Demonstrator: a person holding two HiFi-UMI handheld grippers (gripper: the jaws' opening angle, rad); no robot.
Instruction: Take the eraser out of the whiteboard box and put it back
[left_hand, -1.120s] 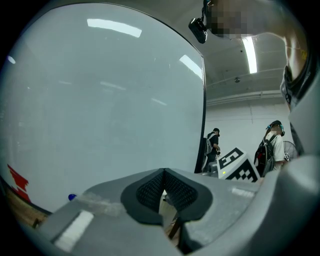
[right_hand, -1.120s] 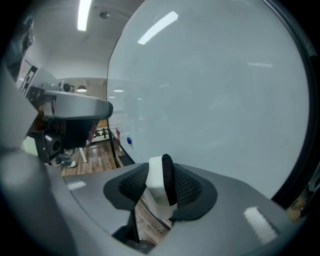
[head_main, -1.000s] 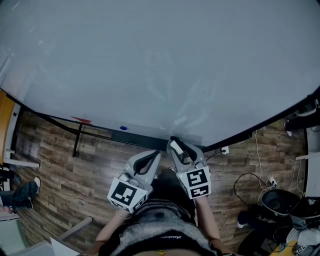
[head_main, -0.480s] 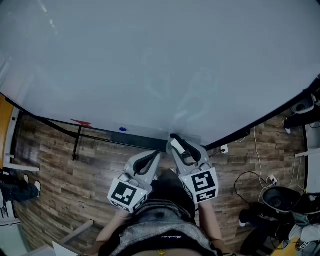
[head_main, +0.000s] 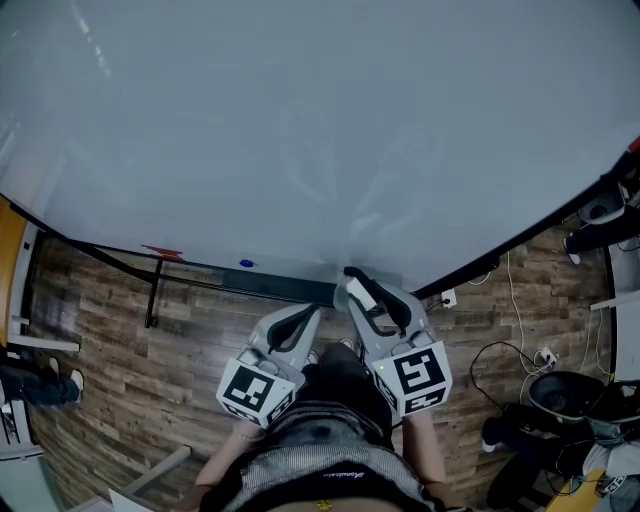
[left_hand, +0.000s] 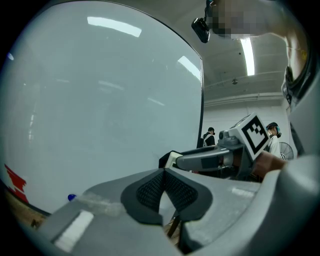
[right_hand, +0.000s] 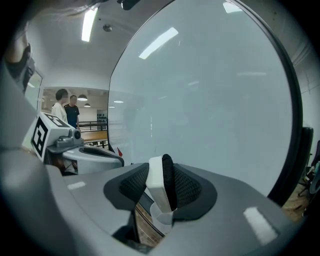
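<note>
Most of the head view is whiteboard (head_main: 300, 130), with wood-plank floor (head_main: 120, 340) below it and a dark ledge (head_main: 270, 285) along its bottom edge. At 12 o'clock from the person, the right gripper (head_main: 357, 282) is up against that edge, pinching the eraser (head_main: 353, 293). The left gripper (head_main: 306, 314) hangs beside it at 9 o'clock, off the board.

In the left gripper view, its jaws are pressed together on nothing, and the eraser's end shows at 1 o'clock.

In the right gripper view, the eraser stands on edge between the pads, white back left, felt right. Its long axis seems to run along the jaws, and the ledge passes just beneath at 6 o'clock. I cannot pick out the box itself, but the right hand is plainly the nearer one.
</note>
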